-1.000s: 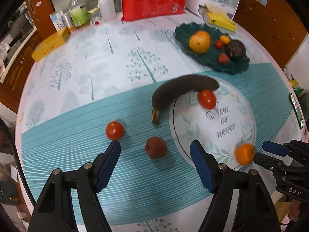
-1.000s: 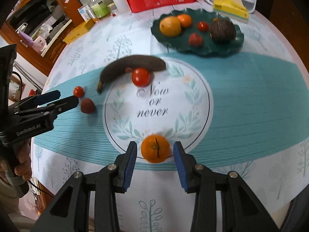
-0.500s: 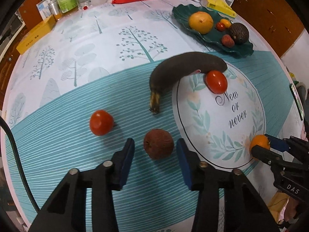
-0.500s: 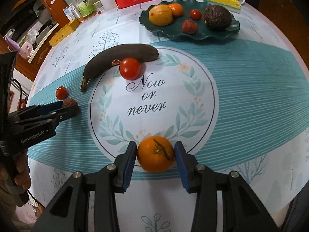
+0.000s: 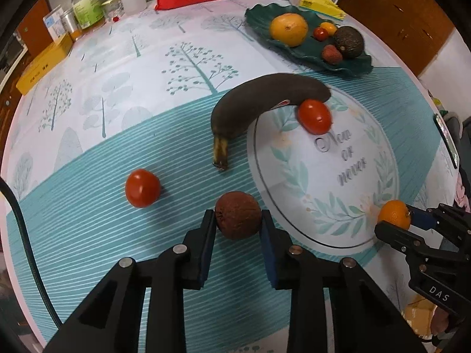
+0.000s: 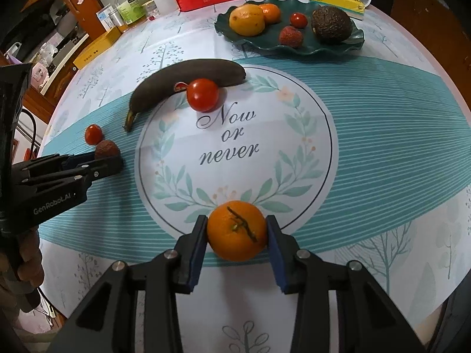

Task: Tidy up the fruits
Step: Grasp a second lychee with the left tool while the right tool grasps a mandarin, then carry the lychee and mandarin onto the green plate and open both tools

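1. Left gripper (image 5: 238, 222): jaws narrowed onto the brown lychee (image 5: 238, 219); both blue pads touch its sides. The fruit's underside is hidden, so whether it sits on the tablecloth (image 5: 88, 235) or is lifted cannot be told.
2. Right gripper (image 6: 237, 232): jaws pressed against both sides of the mandarin (image 6: 237, 231), stem up. Contact with the cloth below is also hidden.
3. In the left wrist view the right gripper shows only at the far right edge, cut off; the mandarin peeks out past its fingertips.
4. In the right wrist view the left gripper's fingers cover the lower part of the lychee; only its top shows.
5. Ahead and left of the left jaws: small tomato (image 5: 142, 187), apart from the lychee. Further ahead: blackened banana (image 5: 259, 100) with a larger tomato (image 5: 315, 116) touching its inner curve.
6. Far ahead and right of the left jaws: green plate (image 6: 357, 39) holding an orange fruit, a small mandarin, a cherry tomato, a red lychee and an avocado (image 6: 331, 23). The small mandarin is partly hidden behind the orange fruit.
7. Change against 0.5 s ago: left jaws stood open either side of the lychee with gaps; now closed on it. Right jaws were already at the mandarin; the gaps have gone.
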A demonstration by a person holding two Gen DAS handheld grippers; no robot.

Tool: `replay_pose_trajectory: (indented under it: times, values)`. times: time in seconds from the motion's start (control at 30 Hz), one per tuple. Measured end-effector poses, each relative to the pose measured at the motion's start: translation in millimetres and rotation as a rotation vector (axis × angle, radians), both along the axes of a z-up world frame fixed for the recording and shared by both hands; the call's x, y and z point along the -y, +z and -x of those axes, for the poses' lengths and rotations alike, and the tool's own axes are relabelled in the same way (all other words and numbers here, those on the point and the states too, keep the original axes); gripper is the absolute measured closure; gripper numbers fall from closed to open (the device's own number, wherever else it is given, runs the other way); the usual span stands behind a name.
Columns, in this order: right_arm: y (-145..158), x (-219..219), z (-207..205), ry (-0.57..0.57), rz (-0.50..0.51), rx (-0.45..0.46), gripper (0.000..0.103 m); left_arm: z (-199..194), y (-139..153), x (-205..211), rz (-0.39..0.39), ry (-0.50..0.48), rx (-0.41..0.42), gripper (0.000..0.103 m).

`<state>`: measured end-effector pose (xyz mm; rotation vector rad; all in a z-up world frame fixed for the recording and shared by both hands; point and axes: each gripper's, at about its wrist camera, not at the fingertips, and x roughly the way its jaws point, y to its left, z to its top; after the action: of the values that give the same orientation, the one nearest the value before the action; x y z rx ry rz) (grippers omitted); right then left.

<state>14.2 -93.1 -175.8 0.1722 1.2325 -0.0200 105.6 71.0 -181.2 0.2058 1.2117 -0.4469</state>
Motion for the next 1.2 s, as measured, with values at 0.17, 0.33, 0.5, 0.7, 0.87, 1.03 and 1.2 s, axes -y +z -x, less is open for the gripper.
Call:
replay_pose_trajectory:
  times: [0.17,0.33,0.5,0.7,0.87,1.03,1.2]
  values:
    - [25,-2,5,0.003,-0.005,0.028,0.064,8,37,7,0.035,-0.034,0.032,0.075]
    - [69,-2,7,0.023,0.032,0.074,0.064,12,92,17,0.101,-0.081,0.082,0.075]
    - [129,7,-3,0.04,0.058,0.138,0.064,10,141,35,0.139,-0.13,0.142,0.075]
    - [212,28,-31,0.041,0.086,0.272,0.064,-3,206,60,0.14,-0.166,0.268,0.075]
    - [270,52,-65,0.041,0.137,0.386,0.064,-28,242,88,0.133,-0.143,0.35,0.075]
    - [282,90,-123,0.063,0.146,0.423,0.064,-69,237,118,0.143,-0.065,0.311,0.075]
    - [242,130,-181,0.092,0.097,0.358,0.064,-114,193,161,0.143,0.021,0.22,0.075]
